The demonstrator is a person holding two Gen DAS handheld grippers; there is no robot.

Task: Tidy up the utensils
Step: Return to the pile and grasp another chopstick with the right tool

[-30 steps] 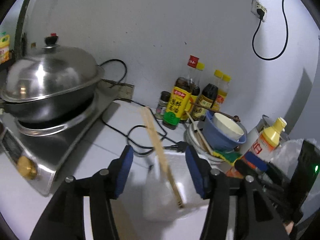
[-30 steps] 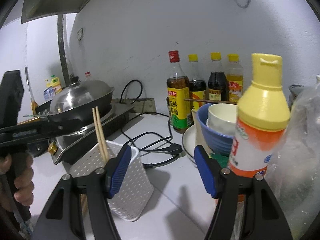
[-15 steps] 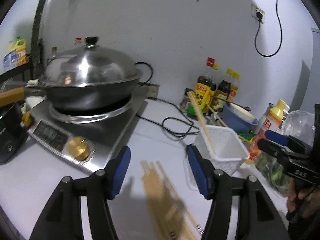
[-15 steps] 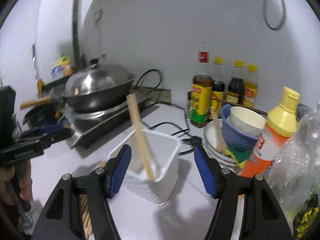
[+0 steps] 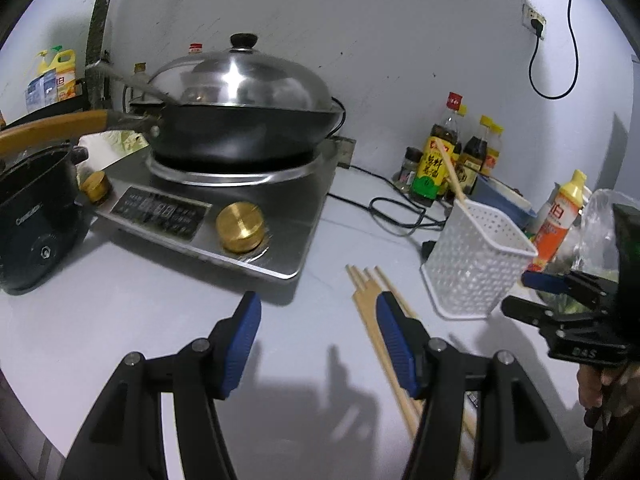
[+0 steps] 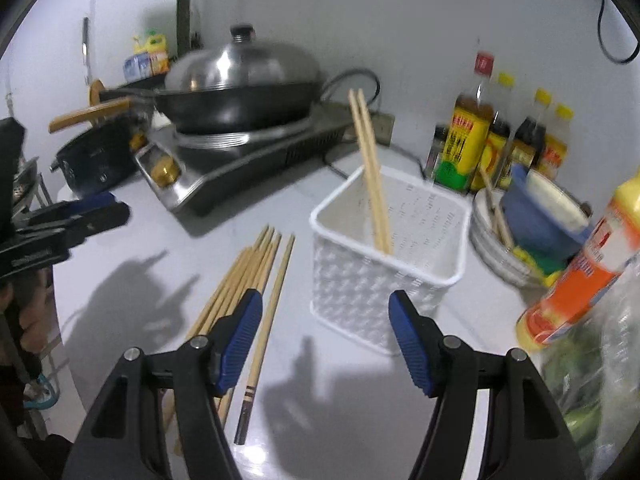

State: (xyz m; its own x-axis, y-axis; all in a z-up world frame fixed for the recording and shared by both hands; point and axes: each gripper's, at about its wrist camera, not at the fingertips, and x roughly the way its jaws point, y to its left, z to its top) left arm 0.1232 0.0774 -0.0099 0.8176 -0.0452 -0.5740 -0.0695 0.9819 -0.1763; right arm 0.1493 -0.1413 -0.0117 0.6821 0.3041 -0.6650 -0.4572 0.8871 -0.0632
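A white perforated basket [image 6: 390, 248] stands on the counter with a pair of wooden chopsticks [image 6: 370, 172] leaning upright in it; it also shows in the left wrist view [image 5: 474, 264]. Several loose chopsticks [image 6: 248, 284] lie on the counter left of the basket, and in the left wrist view [image 5: 370, 308] they run under my left gripper's right finger. My left gripper [image 5: 318, 344] is open and empty above the counter. My right gripper [image 6: 326, 338] is open and empty, in front of the basket.
A lidded wok [image 5: 240, 120] sits on an induction cooker [image 5: 224, 204] at the back left. Sauce bottles [image 6: 468, 140], stacked bowls [image 6: 536, 216], an orange squeeze bottle [image 6: 588, 264] and a plastic bag crowd the right. A black cable [image 5: 396, 212] lies behind the basket.
Both grippers have pulled back from the basket and stayed open. The loose chopsticks on the counter have come into view in both cameras.
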